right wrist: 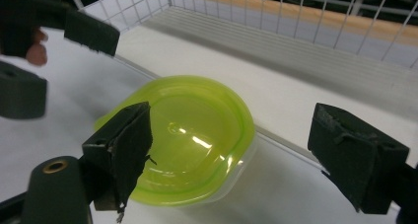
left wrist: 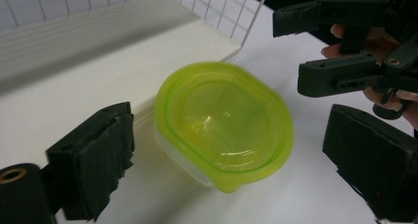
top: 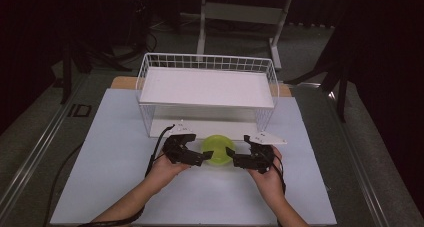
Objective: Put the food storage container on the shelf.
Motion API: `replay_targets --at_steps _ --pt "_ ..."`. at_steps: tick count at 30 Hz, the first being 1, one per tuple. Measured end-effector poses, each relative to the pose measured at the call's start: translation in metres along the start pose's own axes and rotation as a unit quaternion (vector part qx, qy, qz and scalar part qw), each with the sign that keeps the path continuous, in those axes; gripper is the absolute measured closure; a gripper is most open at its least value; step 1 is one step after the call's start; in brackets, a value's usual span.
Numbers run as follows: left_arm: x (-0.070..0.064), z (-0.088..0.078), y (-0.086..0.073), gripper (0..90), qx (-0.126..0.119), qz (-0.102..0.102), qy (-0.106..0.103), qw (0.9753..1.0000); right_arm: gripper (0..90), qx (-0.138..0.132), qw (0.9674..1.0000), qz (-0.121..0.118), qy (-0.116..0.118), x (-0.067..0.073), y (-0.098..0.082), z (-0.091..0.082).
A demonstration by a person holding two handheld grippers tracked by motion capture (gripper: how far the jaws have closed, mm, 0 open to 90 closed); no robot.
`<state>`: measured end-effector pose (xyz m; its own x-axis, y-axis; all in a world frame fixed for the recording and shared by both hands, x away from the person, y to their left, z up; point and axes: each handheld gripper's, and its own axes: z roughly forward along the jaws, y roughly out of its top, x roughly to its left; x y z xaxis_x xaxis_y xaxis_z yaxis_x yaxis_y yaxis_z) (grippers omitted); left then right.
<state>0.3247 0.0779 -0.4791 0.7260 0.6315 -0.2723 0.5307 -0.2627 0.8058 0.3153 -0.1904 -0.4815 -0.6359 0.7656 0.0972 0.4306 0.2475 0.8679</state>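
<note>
A clear tub with a lime-green lid (top: pixel 217 149) sits on the white table just in front of the wire rack. My left gripper (top: pixel 204 158) comes at it from the left and my right gripper (top: pixel 231 159) from the right, their jaws pointing at each other. In the left gripper view the tub (left wrist: pixel 224 123) lies between my wide-apart pads (left wrist: pixel 98 160), with a gap on both sides. In the right gripper view the lid (right wrist: pixel 197 130) lies between the pads (right wrist: pixel 123 145), one pad partly in front of it. Both grippers are open, holding nothing.
A white two-tier wire rack (top: pixel 207 87) stands right behind the tub, its low base board (top: pixel 210 128) near the tub's far side. The white table mat (top: pixel 100 177) spreads to both sides. A dark floor and a desk frame (top: pixel 240 17) lie beyond.
</note>
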Motion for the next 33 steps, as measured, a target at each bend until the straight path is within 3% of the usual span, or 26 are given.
replay_targets --at_steps 2,6,10,15,19,23,26,29,31,33 --pt "0.002 0.005 -0.002 15.4 0.008 -0.002 0.011 0.9999 17.3 0.005 1.0000 0.008 0.000 -0.002 -0.002 0.005" --pt "0.006 0.013 -0.005 19.8 0.018 -0.022 0.022 0.9994 22.2 0.016 0.9998 0.008 -0.006 -0.002 -0.007 0.012" --pt "0.010 0.019 -0.007 26.1 0.031 -0.043 0.019 0.9984 22.9 0.029 0.9995 0.014 -0.001 -0.002 -0.010 0.017" --pt "0.011 0.025 -0.010 34.0 0.043 -0.055 0.023 0.9973 23.1 0.046 0.9989 0.010 0.001 0.000 -0.014 0.022" --pt "0.013 0.027 -0.010 40.3 0.044 -0.072 0.010 0.9964 27.0 0.051 0.9984 0.023 0.011 -0.001 -0.013 0.022" --pt "0.011 0.026 -0.010 45.5 0.051 -0.070 -0.006 0.9962 30.0 0.055 0.9977 0.035 0.018 0.001 -0.015 0.021" --pt "0.011 0.024 -0.010 50.1 0.049 -0.072 -0.011 0.9962 33.2 0.060 0.9963 0.054 0.030 0.002 -0.016 0.020" --pt "0.011 0.019 -0.011 56.7 0.042 -0.072 -0.008 0.9965 37.0 0.063 0.9958 0.056 0.035 0.004 -0.016 0.018" --pt "0.011 0.016 -0.012 66.5 0.045 -0.062 0.006 0.9971 44.2 0.066 0.9949 0.069 0.033 0.003 -0.015 0.016" --pt "0.011 0.014 -0.014 66.4 0.046 -0.064 -0.002 0.9969 51.2 0.065 0.9933 0.086 0.041 0.001 -0.015 0.012"
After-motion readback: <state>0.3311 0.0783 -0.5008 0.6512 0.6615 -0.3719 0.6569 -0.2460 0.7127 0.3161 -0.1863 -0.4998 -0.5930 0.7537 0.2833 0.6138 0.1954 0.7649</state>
